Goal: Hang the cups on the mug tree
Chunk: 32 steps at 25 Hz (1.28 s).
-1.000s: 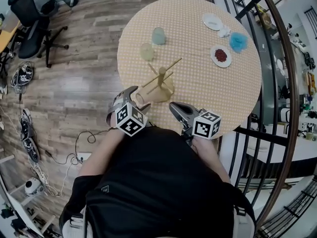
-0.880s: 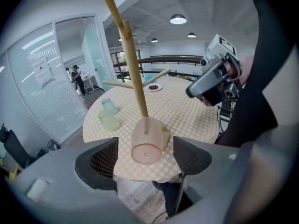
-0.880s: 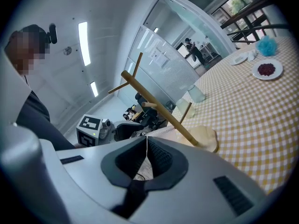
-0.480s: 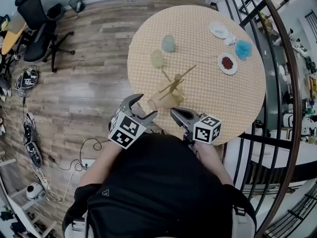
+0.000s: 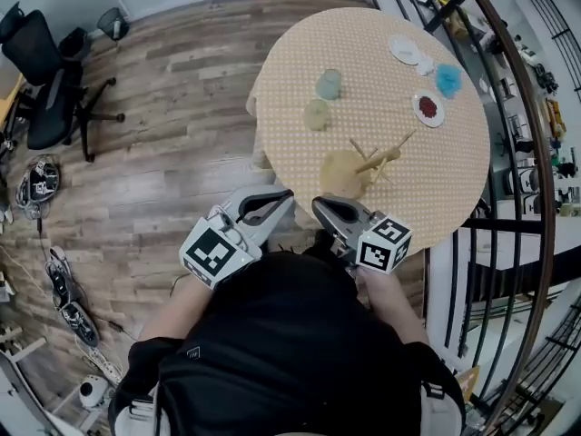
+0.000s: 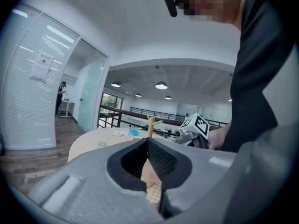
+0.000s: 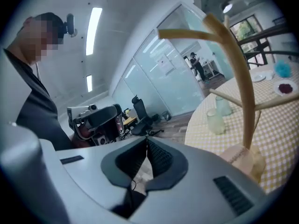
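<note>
L gripper (image 5: 283, 198) jaws just snapped closed on nothing; R gripper (image 5: 320, 205) pressed together, empty too. Both hang off the table (image 5: 454, 180) near edge. Two cups (image 5: 316, 113) sit far-left of mug tree (image 5: 368, 164). Risk imo: my reach clips a peg (image 5: 399, 141) and tips the tree.

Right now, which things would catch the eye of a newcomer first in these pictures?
The round table with its yellow checked cloth stands out, bearing a bare wooden mug tree near its near edge and, beyond it to the left, a yellowish cup and a bluish-green cup. Before the person, the left gripper, whose jaws have just closed on nothing, and the right gripper, shut and empty, hover by the table's near edge.
</note>
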Tool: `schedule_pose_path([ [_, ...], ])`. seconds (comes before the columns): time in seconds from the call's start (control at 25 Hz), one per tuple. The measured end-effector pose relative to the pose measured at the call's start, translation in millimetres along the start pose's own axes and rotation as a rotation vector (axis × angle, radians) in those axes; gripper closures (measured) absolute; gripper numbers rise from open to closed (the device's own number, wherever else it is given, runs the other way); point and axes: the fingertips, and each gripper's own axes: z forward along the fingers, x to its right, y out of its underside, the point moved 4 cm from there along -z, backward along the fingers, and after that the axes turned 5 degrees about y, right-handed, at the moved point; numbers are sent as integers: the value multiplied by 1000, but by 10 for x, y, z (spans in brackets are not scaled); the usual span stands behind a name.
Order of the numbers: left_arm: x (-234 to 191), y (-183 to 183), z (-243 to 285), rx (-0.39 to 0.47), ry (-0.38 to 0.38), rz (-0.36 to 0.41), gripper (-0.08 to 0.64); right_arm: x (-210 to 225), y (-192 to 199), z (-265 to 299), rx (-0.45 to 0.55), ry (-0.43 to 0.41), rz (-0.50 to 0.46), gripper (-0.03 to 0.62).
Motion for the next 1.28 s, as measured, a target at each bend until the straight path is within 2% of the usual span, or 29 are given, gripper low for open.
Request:
schedule_pose_path([
  [0.16, -90, 61, -99, 15, 34, -14, 552, -162, -167, -102, 163, 99, -56, 577],
  [0.28, -195, 51, -27, -6, 30, -40, 552, -258, -299, -247, 246, 130, -80, 577],
  [0.4, -159, -93, 34, 36, 41, -97, 552, -306, -376, -396, 250, 157, -131, 577],
  [0.56, -38, -227, 123, 51, 68, -53, 552, -312, -481, -614, 297, 209, -192, 577],
  [0.68, 61, -252, 221, 50, 90, -52, 554, -280, -500, -772, 329, 235, -184, 577],
  [0.76, 144, -269, 303, 13, 95, 9, 554, -256, -508, -838, 330, 239, -191, 577],
  [0.88, 285, -252, 438, -60, 99, 152, 555, -207, -489, -899, 323, 244, -197, 577],
  [0.92, 328, -254, 471, -63, 109, 171, 555, -189, -482, -913, 323, 242, -197, 577],
  [1.04, 378, -333, 517, -8, 130, 138, 555, -149, -484, -952, 327, 225, -201, 577],
  [1.16, 312, -409, 535, 42, 105, 75, 554, -106, -500, -991, 320, 220, -194, 577],
  [1.28, 260, -396, 578, 45, 71, 34, 554, -46, -492, -1035, 329, 207, -187, 577],
])
